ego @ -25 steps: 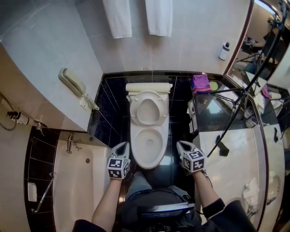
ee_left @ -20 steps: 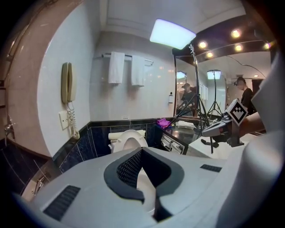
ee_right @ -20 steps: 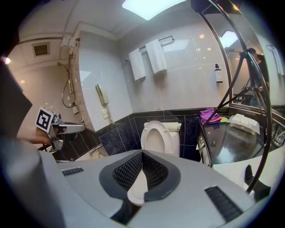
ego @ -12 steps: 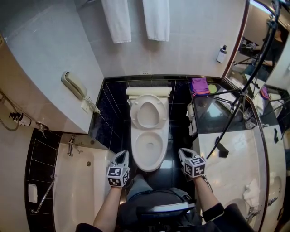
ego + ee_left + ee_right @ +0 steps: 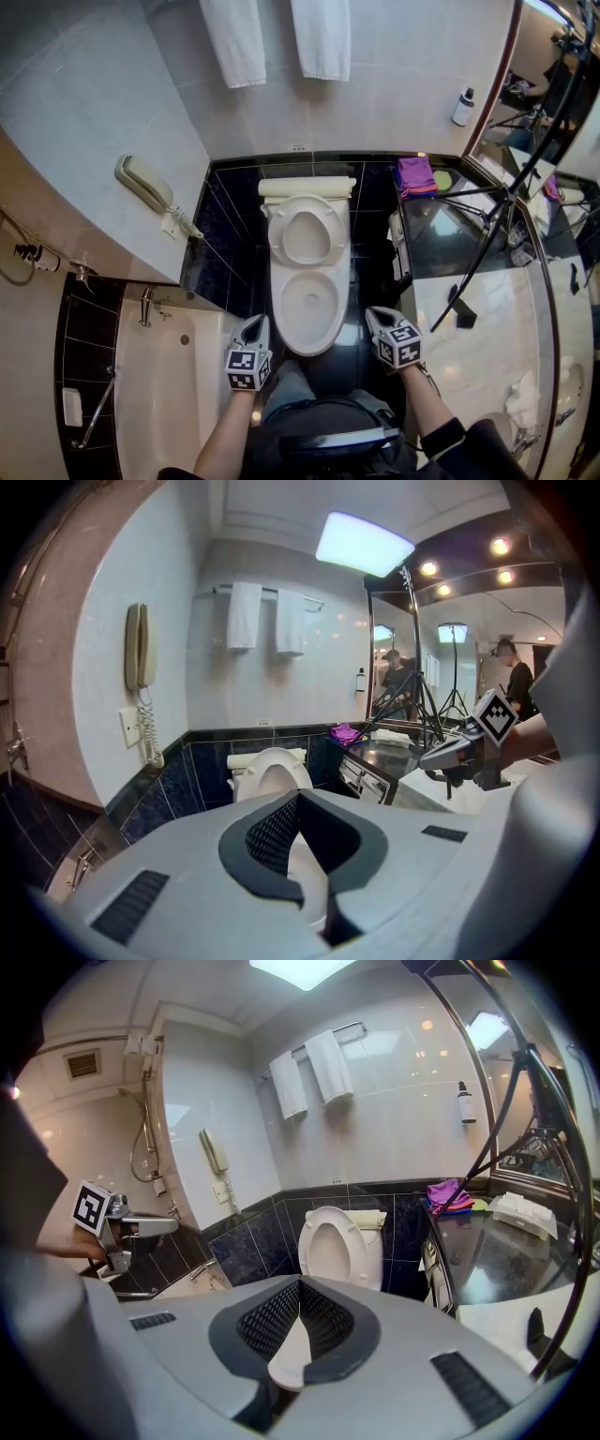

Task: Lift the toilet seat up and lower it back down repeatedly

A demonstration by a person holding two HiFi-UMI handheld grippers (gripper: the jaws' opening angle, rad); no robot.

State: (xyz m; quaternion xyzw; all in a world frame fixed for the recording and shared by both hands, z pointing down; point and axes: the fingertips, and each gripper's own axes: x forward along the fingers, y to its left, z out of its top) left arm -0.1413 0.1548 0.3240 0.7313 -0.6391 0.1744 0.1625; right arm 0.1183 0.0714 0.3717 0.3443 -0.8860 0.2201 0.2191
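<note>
The room hems you in on both sides: the bathtub (image 5: 164, 394) runs along your left, the white counter (image 5: 478, 309) along your right, and only narrow strips of the dark tiled floor (image 5: 366, 281) lie between them and the toilet bowl (image 5: 307, 302), which sits dead centre in front of you. The toilet seat (image 5: 279, 232) is up, standing at the far end of the bowl and leaning back toward the tank (image 5: 307, 187). Its hinge is low at the far end, and its free edge is high and away from you. Your left gripper (image 5: 253, 323) hangs just beside the bowl's near left rim and your right gripper (image 5: 377, 314) just beside its near right rim. The seat therefore lies straight ahead and midway between them, with its long axis on the same near-to-far line as the bowl. Neither hand is clearly closer, though the right may sit a touch farther forward. Both grippers have their jaws closed tip to tip with nothing gripped; only the bowl shows beyond the pads. Lowering the seat looks like the next step, and it means reaching far over the open bowl to the raised edge. You have free room above the bowl, but sideways the tub edge and the counter front leave little.
</note>
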